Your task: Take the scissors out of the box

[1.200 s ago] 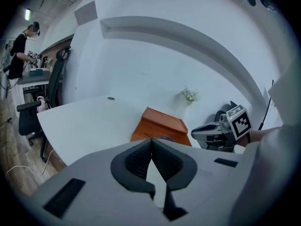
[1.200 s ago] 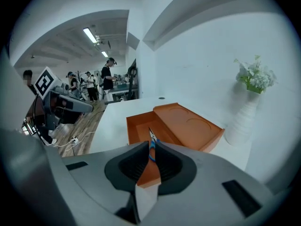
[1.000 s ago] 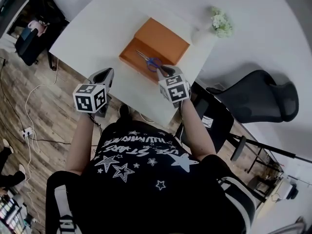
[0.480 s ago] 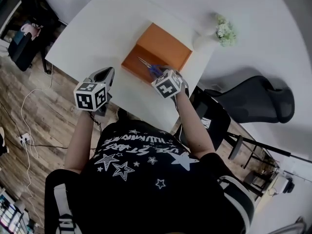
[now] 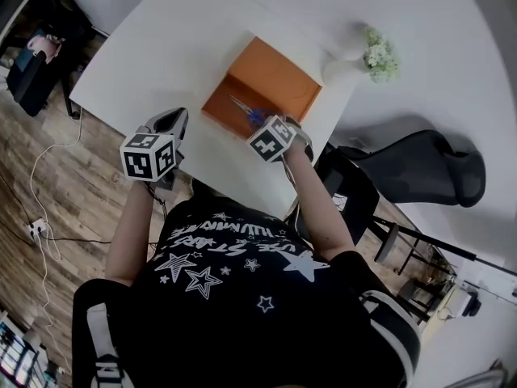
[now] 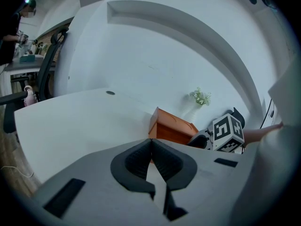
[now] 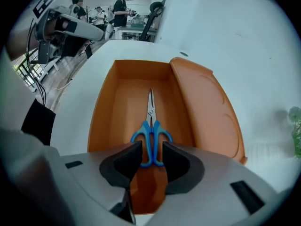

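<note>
Orange box [image 7: 109, 108] sits open on white tabletop [image 5: 153, 51], lid [image 7: 207, 112] folded out flat at box's right. Scissors [image 7: 151, 126] lie inside box, blades closed, tips toward box's far wall, blue handles at near end. Right hand-held gripper [image 7: 152, 155] over box's near edge, jaws apart, handle loops between them, unclamped. Left hand-held gripper [image 6: 151, 145] well apart from box, jaws together, empty.

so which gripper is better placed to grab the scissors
Right. The right gripper hangs over the open orange box, jaws apart on either side of the blue handles of the scissors. The left gripper is shut, away from the box.
</note>
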### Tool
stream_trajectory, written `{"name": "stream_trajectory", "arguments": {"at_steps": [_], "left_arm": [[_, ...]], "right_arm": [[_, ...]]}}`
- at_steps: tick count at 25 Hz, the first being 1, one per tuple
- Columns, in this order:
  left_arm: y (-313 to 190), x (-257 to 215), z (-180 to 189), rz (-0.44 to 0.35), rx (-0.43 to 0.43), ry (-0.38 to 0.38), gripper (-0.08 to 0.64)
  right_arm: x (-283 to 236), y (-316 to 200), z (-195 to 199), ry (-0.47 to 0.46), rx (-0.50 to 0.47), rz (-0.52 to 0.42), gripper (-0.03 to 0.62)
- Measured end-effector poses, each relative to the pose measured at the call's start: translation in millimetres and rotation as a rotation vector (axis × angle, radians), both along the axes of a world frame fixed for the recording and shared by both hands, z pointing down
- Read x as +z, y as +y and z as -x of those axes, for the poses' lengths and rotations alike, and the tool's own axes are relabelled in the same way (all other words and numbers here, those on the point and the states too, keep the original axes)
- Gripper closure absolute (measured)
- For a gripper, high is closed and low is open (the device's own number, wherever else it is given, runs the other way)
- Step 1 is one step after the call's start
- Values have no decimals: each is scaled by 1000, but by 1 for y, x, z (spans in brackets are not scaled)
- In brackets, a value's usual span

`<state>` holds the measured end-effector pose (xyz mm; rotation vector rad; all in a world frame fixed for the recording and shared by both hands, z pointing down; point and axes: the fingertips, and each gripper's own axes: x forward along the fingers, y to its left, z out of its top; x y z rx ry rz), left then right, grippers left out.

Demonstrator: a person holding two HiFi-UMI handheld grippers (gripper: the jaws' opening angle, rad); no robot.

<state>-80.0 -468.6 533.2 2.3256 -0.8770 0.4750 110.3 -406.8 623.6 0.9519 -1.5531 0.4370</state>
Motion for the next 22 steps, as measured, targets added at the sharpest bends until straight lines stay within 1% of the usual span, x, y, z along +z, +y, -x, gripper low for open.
{"name": "stream_trajectory", "arguments": {"at_steps": [5, 7, 10, 13, 22], "left_arm": [[-5, 4, 0, 10, -8, 1, 541], [-5, 6, -2, 12, -10, 3, 541], [-8, 8, -5, 18, -9, 5, 541], [-8, 10, -10, 20, -5, 2, 541], [-4, 11, -17, 19, 9, -4, 541]], "right_arm": [[6, -3, -3, 12, 4, 42, 453], [8, -1, -3, 1, -5, 69, 453], [11, 0, -1, -29, -38, 120, 479], [13, 0, -2, -45, -54, 150, 485], [13, 2, -3, -39, -83, 142, 491]]}}
